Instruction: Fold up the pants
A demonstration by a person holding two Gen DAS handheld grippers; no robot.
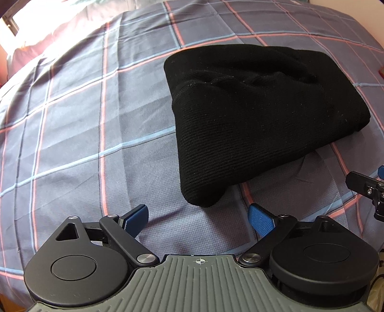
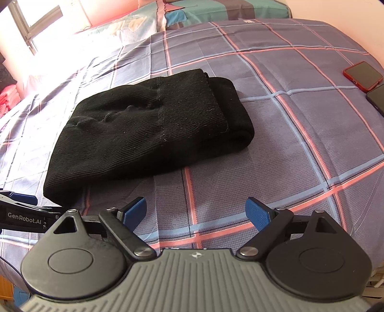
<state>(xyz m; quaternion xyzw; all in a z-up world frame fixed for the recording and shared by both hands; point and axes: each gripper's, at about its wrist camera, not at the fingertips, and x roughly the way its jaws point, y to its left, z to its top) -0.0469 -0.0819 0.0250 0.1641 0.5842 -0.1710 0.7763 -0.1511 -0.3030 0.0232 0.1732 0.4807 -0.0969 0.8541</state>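
Observation:
Black knit pants (image 1: 252, 115) lie folded into a thick, compact bundle on the checked bedspread (image 1: 72, 120). In the left wrist view my left gripper (image 1: 199, 216) stands open just short of the bundle's near corner, its blue pads apart over bare cloth. In the right wrist view the same pants (image 2: 153, 124) lie ahead and to the left. My right gripper (image 2: 196, 211) is open too, with nothing between its pads and only bedspread (image 2: 288, 134) under it. Each gripper shows at the edge of the other's view.
A red-cased phone (image 2: 362, 75) and a dark phone (image 2: 378, 100) lie on the bed at the far right. Pillows (image 2: 192, 12) sit at the head of the bed. A bright window (image 2: 36, 16) is at the upper left.

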